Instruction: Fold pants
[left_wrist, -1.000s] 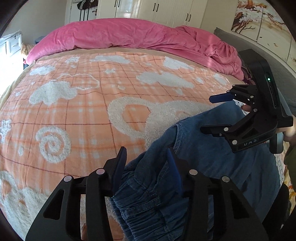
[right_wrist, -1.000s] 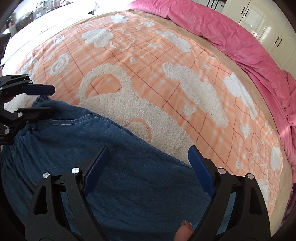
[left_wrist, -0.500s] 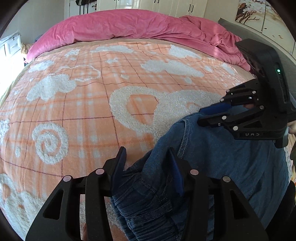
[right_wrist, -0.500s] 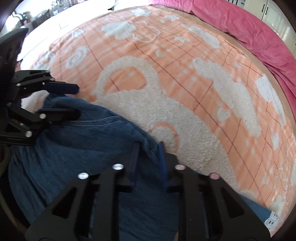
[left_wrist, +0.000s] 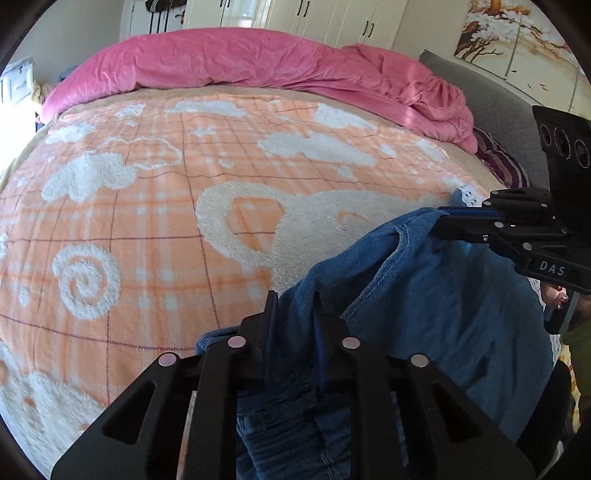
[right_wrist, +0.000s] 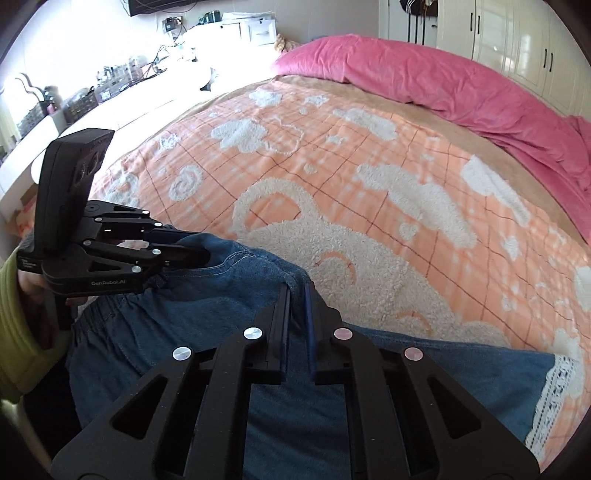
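Both grippers now clamped — left gripper (left_wrist: 293, 314), right gripper (right_wrist: 297, 299) — on pants (right_wrist: 207, 314).

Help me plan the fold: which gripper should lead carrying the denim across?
Probably right. The right gripper pinches the pants mid-edge, nearest the open blanket; the left gripper clamps the bunched waistband end.

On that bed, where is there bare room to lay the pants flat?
Free: the orange blanket between the pink duvet and the pants. Crowded: the near edge, where the left gripper and right gripper pinch denim.
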